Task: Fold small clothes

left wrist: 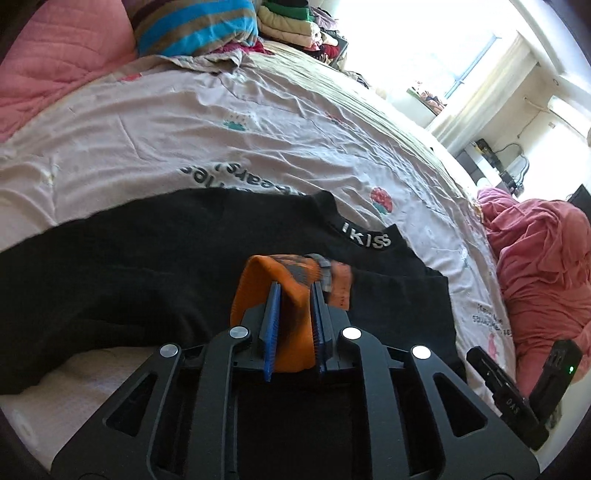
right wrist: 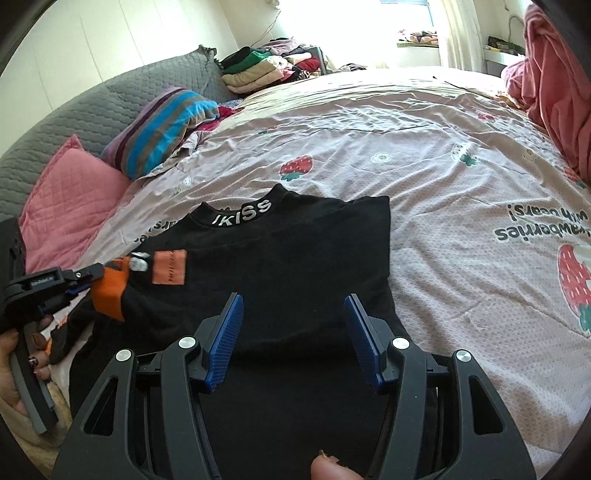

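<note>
The right gripper (right wrist: 293, 339) hovers low over the near hem of the black top (right wrist: 280, 266), its jaws wide apart with nothing between them; a fingertip shows at the bottom edge of the right wrist view. The top lies flat on the bed (right wrist: 424, 155), collar away from the camera, white "IKISS" lettering on the collar (right wrist: 242, 214).

To its left, the left gripper (left wrist: 293, 310) has its jaws clamped on the orange cuff (left wrist: 280, 295) of the top's sleeve. In the right wrist view this cuff (right wrist: 110, 291) is held over the top's left side, and an orange patch (right wrist: 169, 266) on the sleeve lies on the black fabric just beside it. The hand (right wrist: 22, 354) holding the left gripper shows at the left edge, with dark painted nails.

Beyond the top, the bed's pink sheet is wrinkled and printed with strawberries (right wrist: 295, 166) and upside-down lettering. On the left side lie a pink pillow (right wrist: 70, 206) and, just behind it, a striped cushion (right wrist: 162, 129) in blue, brown and purple, both against a grey quilted headboard (right wrist: 110, 99). A red blanket (right wrist: 554, 92) is bunched at the right edge of the bed.

Farthest off, a stack of folded clothes (right wrist: 266, 70) sits at the far corner, near a bright window (right wrist: 402, 14).
</note>
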Available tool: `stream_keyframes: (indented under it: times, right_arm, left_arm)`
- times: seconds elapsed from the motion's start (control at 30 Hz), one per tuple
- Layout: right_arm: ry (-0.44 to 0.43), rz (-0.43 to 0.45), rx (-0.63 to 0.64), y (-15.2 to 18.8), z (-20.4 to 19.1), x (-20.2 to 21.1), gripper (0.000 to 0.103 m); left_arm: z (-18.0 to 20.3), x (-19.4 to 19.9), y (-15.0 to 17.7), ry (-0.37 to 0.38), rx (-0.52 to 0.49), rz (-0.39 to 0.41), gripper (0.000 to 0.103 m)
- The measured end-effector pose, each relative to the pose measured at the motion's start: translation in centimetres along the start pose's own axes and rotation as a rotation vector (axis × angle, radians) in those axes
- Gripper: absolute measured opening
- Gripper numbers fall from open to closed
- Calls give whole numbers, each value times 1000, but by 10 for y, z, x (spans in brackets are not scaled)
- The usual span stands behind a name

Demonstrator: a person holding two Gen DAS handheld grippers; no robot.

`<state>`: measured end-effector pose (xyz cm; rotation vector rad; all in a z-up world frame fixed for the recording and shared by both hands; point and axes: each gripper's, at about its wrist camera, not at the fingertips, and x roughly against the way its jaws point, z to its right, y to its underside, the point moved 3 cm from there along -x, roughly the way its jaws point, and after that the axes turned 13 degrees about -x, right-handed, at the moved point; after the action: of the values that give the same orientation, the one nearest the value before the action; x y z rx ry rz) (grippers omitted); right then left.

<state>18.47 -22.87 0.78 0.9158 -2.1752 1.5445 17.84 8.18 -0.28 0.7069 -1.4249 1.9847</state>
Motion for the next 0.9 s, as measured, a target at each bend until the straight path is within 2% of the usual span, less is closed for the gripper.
stream_keyframes:
  times: [0.2,0.4,0.5,0.6,0.77,0.9]
  right_arm:
    - [-2,-16,60,2,-17,-11,55]
    - [3,-36,118,7,-33,-21,55]
    - [6,-44,134,8,-34,-25,56]
    - [26,-56,130,8,-29,-31,59]
    - [141,-134,53,13,1,-55,59]
    - [102,-136,16,15,9,-51,60]
  left_arm:
    - [4,11,-3,-80,-58,26,8]
    - [21,-28,17,-74,-138,-110,16]
    - [19,-42,30,-120,-160,-176,18]
    - [10,-44,41,-105,-140,-182,20]
    - [10,-41,45,-98,-151,-177,21]
    - [14,-37,45,-86,-164,-175,29]
